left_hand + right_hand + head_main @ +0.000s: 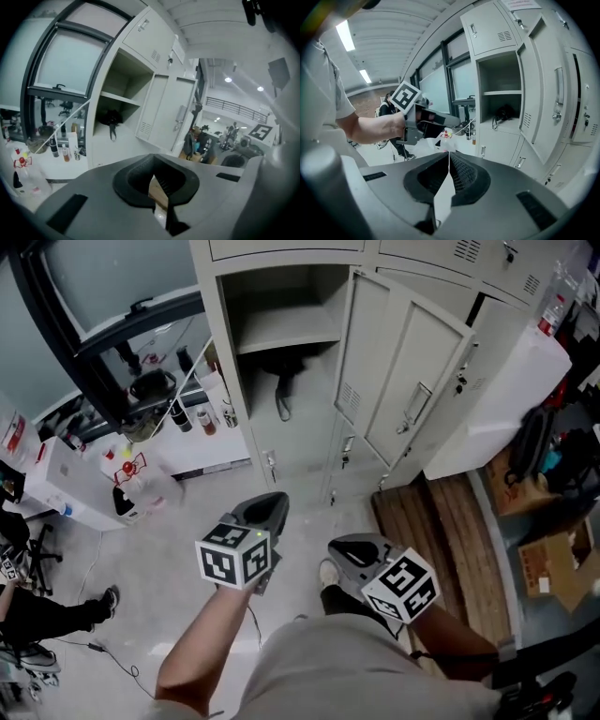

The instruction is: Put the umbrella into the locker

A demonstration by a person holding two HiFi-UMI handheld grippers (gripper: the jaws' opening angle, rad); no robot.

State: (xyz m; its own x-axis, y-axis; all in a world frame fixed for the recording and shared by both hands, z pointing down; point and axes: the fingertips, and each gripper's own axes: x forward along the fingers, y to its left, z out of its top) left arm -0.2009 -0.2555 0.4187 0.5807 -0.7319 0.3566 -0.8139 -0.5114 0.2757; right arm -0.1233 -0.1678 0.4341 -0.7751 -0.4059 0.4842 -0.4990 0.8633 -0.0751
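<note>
Left gripper (153, 176): jaws together, nothing between them. It is held out in front of the body and points toward the locker (221, 352). Right gripper (449, 154): jaws also closed tip to tip, empty, beside the left one. Both are well apart from the locker. Locker door (403, 381) stands open. Umbrella (284, 381), black, lies inside the open compartment under the shelf, strap hanging over the front edge. Bottles (192, 418) stand on the white table left of the locker

Probably a lab, metal lockers (412, 371), cluttered bench (211, 457)
</note>
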